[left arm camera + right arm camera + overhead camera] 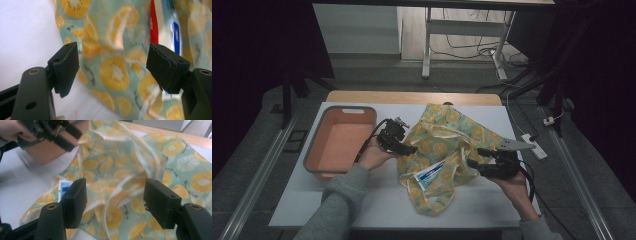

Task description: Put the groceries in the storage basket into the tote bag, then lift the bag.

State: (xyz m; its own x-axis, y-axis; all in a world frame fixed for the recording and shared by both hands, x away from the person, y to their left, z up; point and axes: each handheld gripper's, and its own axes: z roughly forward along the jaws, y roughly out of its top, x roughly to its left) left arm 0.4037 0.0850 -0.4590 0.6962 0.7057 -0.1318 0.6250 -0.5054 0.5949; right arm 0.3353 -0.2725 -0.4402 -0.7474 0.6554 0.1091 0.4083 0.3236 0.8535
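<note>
On the white desk, the lemon-print cloth bag lies crumpled beside our orange basin, a blue-and-white packet in its mouth. Our left claw and right claw flank it, both spread wide, gripping nothing.

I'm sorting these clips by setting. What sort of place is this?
Probably a lab or workshop recording station rather than a home: a white work table stands among metal floor rails, with a power strip and loose cables behind, near a bare desk frame.
</note>
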